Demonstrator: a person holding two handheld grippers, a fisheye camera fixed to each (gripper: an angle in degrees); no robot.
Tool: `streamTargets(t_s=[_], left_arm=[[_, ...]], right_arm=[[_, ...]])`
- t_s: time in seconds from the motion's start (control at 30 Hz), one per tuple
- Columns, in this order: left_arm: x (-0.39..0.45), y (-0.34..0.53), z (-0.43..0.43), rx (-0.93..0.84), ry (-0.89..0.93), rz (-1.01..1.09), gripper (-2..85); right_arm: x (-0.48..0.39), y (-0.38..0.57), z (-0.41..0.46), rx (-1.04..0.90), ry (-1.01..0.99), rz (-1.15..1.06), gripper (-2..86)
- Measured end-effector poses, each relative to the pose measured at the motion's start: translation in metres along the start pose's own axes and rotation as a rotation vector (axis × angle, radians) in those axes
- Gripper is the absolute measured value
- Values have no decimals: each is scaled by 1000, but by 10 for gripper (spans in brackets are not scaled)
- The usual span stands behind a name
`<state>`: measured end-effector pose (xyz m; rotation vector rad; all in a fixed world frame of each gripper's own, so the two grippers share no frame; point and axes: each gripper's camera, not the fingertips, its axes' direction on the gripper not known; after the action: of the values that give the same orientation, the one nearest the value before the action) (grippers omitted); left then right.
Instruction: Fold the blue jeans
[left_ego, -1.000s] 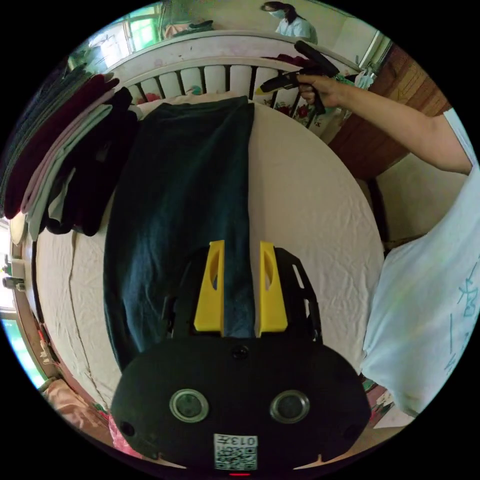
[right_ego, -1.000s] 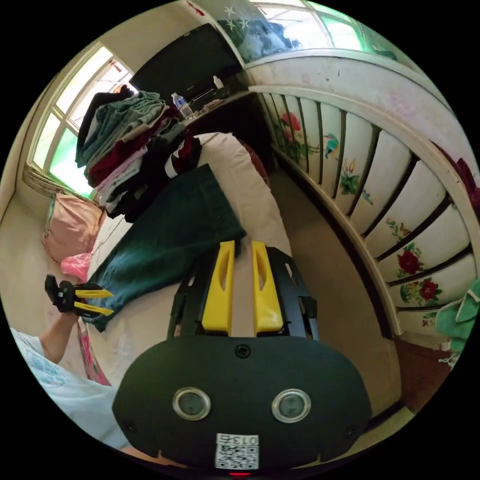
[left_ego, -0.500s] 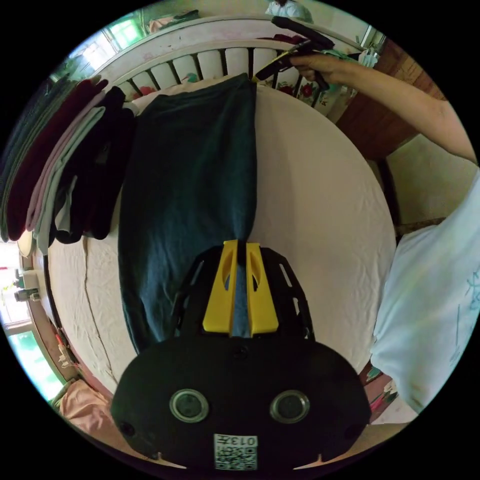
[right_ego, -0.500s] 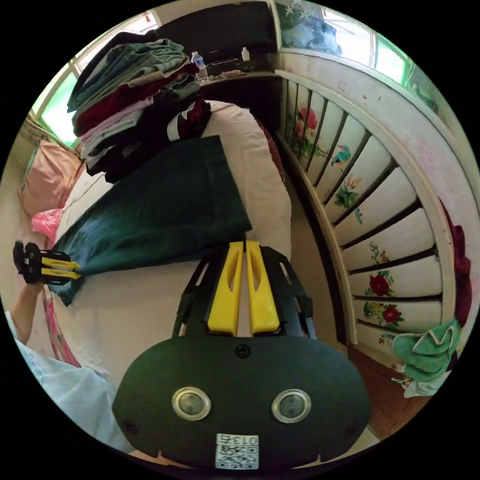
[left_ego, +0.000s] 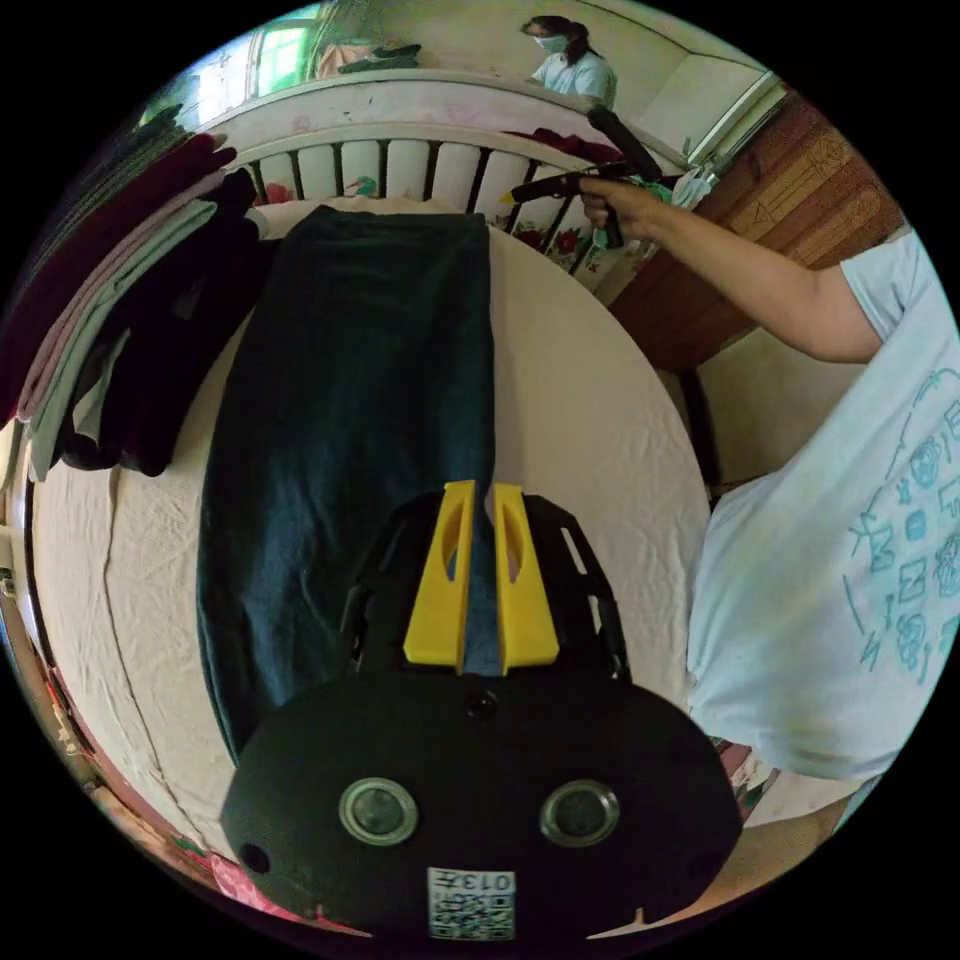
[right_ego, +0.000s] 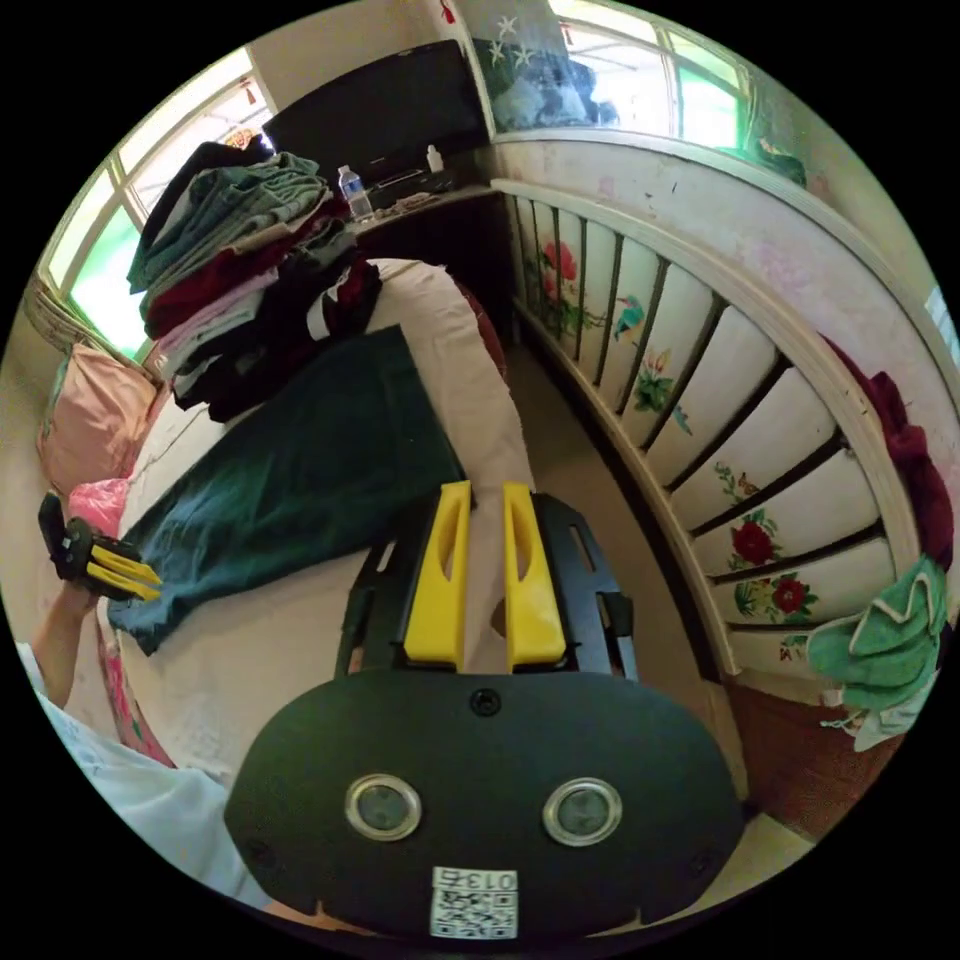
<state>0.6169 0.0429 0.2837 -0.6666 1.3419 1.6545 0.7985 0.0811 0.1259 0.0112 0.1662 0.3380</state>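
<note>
The dark blue jeans (left_ego: 350, 400) lie flat and lengthwise on the bed's cream sheet (left_ego: 600, 420). My left gripper (left_ego: 484, 495) is at their near end, its yellow jaws shut on the jeans' right edge, with cloth showing between them. In the right gripper view the jeans (right_ego: 300, 470) stretch away to the left, where the left gripper (right_ego: 150, 582) meets their far end. My right gripper (right_ego: 486, 490) hangs open over bare sheet just off the jeans' near corner, holding nothing. The left gripper view has the right gripper (left_ego: 515, 193) raised beside the jeans' far end, by the railing.
A tall pile of folded clothes (right_ego: 240, 270) borders the jeans' long side (left_ego: 120, 330). A painted slatted bed rail (right_ego: 700, 380) closes off the bed end, with a gap to the floor. A green cloth (right_ego: 880, 640) hangs on it. Another person (left_ego: 570, 65) stands beyond.
The left jaws went from wide apart to shut on the jeans' edge. The right jaws closed almost fully half a second ago and have since opened again, a little off the jeans' corner.
</note>
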Motion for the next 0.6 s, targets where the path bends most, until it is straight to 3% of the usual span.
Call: streamTargets(t_s=[0.13,0.2,0.33,0.4,0.6], left_arm=[[-6,-2,24,-85,17,-22,24],[-6,0,45,-141,42,-24,23],[-10,9,40,-62,82,-99,26],[-10,10,24,9,39,-101,32],[-46,-42,-10,116,-112,-117,76]], right_arm=[[-31,-4,14,22,18,-111,46],[-41,-2,40,-79,92,-173,27],[-32,4,38,-71,101,-141,14],[-26,14,11,86,107,-115,20],[-2,27,19,38,-70,22,92]])
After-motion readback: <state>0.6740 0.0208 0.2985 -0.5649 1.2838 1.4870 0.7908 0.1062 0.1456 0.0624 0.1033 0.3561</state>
